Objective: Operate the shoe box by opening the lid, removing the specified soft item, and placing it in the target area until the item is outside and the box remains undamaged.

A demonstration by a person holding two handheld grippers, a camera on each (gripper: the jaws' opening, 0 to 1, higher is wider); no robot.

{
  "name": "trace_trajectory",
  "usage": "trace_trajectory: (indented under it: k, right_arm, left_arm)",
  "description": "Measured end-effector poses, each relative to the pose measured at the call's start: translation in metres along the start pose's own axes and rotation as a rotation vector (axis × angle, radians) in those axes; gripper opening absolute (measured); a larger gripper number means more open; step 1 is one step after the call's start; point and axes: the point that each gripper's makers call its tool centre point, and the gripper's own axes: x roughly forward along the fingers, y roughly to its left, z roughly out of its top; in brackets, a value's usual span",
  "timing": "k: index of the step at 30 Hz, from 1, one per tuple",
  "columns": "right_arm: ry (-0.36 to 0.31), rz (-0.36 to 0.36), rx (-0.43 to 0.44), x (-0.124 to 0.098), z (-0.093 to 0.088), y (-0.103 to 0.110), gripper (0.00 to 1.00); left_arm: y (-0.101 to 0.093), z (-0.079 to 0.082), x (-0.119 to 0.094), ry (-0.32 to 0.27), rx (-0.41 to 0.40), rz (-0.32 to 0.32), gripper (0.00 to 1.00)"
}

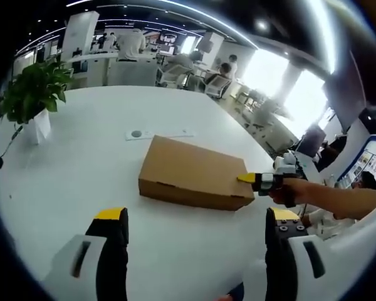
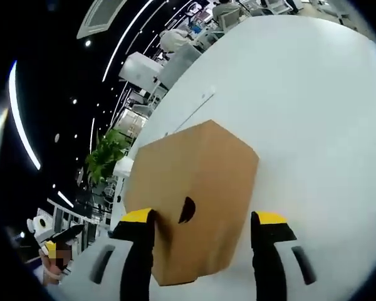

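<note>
Lying flat, lid shut, the shoe box (image 1: 191, 174) points its end between the spread right claw (image 2: 202, 227).

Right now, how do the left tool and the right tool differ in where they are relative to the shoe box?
The left tool hangs back from the shoe box, jaws wide over bare white table; the right tool is at the box's end, its jaws straddling that end. The left touches nothing; the right's yellow tip meets the cardboard. Both are open, yellow-tipped.
</note>
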Motion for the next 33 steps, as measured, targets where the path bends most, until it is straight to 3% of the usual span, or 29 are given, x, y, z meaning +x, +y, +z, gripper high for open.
trace_trajectory:
  k: [5,8,14,21,23,33]
  right_arm:
    - [-0.018,0.035,0.018,0.002,0.000,0.008,0.56]
    - [-0.016,0.034,0.022,0.001,-0.001,0.010,0.57]
    - [-0.021,0.028,0.039,0.001,-0.002,0.011,0.57]
    - [-0.021,0.019,0.076,0.004,0.002,0.005,0.57]
    - [-0.019,0.014,0.072,0.004,0.002,0.005,0.57]
    - [-0.006,-0.011,0.109,0.006,0.004,0.005,0.56]
  left_arm:
    - [-0.004,0.004,0.002,-0.011,-0.041,-0.025,0.92]
    - [-0.001,0.005,0.001,-0.002,0.004,0.012,0.92]
    - [-0.008,0.004,0.002,-0.008,-0.038,-0.019,0.92]
    - [-0.009,0.007,0.004,-0.017,-0.033,-0.022,0.90]
    - [-0.011,0.004,0.005,-0.018,-0.059,-0.040,0.90]
    - [-0.012,-0.007,0.010,0.012,-0.044,-0.052,0.88]
